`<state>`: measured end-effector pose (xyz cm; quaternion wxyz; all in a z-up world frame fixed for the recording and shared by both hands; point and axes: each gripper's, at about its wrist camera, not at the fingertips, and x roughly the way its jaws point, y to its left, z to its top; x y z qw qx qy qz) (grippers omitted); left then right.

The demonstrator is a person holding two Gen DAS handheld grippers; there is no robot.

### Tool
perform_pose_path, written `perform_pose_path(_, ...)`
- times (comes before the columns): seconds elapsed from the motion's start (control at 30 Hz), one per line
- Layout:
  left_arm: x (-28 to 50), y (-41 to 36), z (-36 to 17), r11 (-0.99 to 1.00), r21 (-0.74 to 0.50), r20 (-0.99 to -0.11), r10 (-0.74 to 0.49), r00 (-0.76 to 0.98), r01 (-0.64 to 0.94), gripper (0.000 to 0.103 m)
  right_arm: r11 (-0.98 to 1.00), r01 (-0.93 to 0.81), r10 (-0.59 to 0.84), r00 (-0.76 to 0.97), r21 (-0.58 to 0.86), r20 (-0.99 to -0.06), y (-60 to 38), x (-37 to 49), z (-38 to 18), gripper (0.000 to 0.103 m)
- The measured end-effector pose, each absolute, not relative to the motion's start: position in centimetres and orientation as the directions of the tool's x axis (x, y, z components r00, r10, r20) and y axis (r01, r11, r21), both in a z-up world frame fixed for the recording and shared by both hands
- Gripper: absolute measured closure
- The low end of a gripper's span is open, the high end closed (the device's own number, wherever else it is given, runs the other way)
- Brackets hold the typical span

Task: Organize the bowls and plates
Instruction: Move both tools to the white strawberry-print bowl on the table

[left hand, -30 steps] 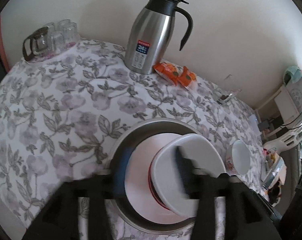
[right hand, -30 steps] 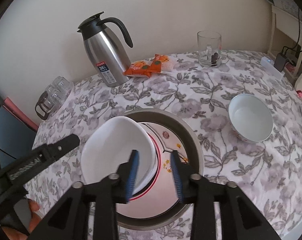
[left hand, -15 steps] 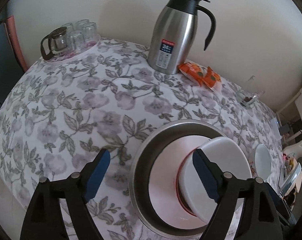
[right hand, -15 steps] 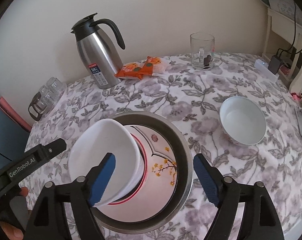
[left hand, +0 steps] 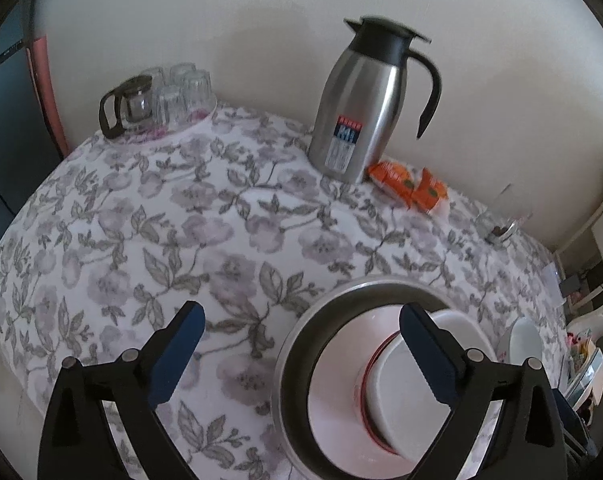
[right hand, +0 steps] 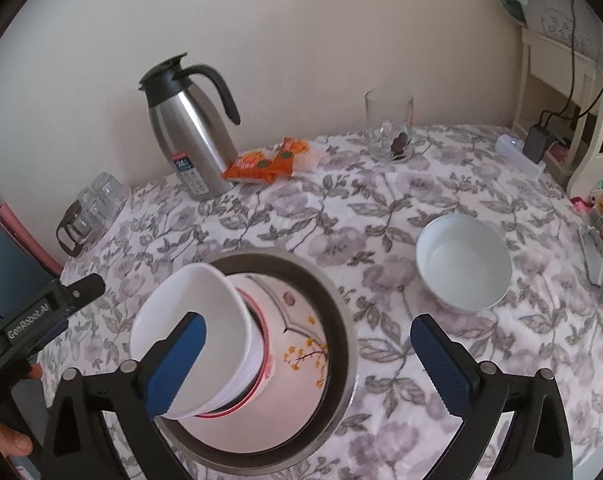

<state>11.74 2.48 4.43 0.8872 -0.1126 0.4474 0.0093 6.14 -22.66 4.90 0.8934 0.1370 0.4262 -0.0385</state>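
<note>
steel basin (right hand: 343, 336) is sitting on the floral cloth (left hand: 205, 216), holding a decorated plate (right hand: 301, 344) with a white bowl (right hand: 189, 320) leaning tilted on a red-rimmed dish inside it. second bowl (right hand: 463, 262) is standing upright on the cloth, well apart to the basin's right. left gripper (left hand: 301, 354) is hovering with jaws spread wide, having just been opening, nothing between them but cloth and the basin rim. right gripper (right hand: 307, 360) is likewise gaping, jaws just opened, pads clear of the tilted bowl. flask (left hand: 361, 100), orange packets (right hand: 265, 162) and a glass (right hand: 389, 124) are standing along the wall side.
</note>
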Motion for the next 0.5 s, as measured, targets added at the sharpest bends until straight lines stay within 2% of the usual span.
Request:
perform_pose_path(0.37, 11.0, 0.8, 8.6, 0.972, -0.233, -0.686, -0.143, 0.713, -0.029, 0.005, 0.937, 0.231, 0.023, 0.709, 0.262, -0.705, -27.5, 5.0, 7.2, 0.000)
perform_pose_path(0.5, 10.4, -0.9, 10.1, 0.975, -0.221, -0.665, -0.168, 0.728, 0.023, 0.005, 0.931, 0.282, -0.043, 0.718, 0.233, -0.695, -29.9, 4.4, 8.0, 0.000)
